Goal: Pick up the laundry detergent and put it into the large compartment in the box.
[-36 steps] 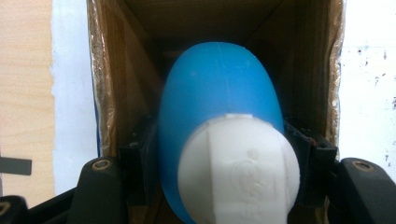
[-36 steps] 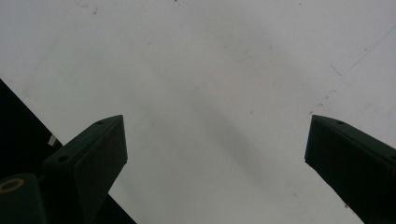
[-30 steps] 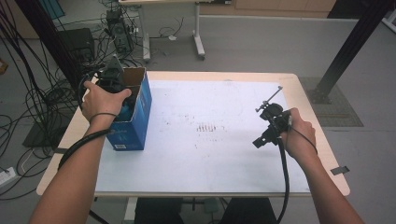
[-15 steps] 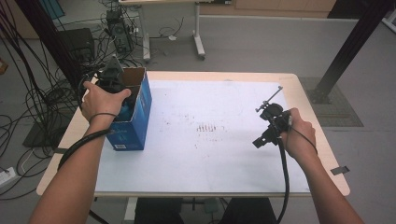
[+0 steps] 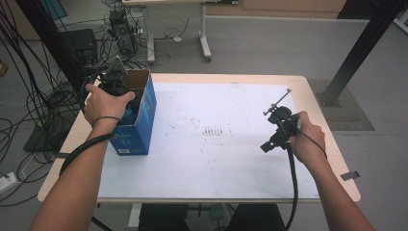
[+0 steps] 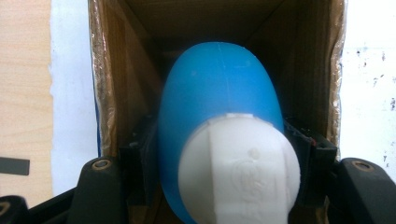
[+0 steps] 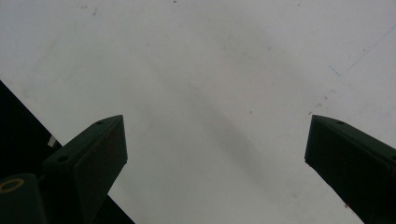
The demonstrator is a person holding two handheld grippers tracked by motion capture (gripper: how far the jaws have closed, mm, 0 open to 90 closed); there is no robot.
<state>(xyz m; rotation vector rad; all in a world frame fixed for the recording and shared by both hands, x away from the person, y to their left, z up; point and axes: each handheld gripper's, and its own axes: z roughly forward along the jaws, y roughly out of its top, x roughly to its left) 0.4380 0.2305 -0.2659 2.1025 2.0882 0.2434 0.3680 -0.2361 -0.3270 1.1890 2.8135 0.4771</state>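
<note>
A blue bottle (image 6: 217,93) with a white cap (image 6: 238,168) sits down inside an open cardboard box (image 6: 107,93), cap toward the camera. My left gripper (image 6: 222,140) is shut on the bottle, one black jaw pressing on each side of its body. In the high view the box (image 5: 139,127) is blue outside and stands at the table's left edge, with my left gripper (image 5: 126,96) reaching into its open top. My right gripper (image 5: 268,145) is held above the white sheet at the right. In the right gripper view that gripper (image 7: 215,149) is open with nothing between its jaws.
A white sheet (image 5: 221,159) with small dark marks covers most of the wooden table (image 5: 57,159). Cables trail from both grippers over the front edge. Beyond the table are cable bundles, another desk's legs and a black post on the floor.
</note>
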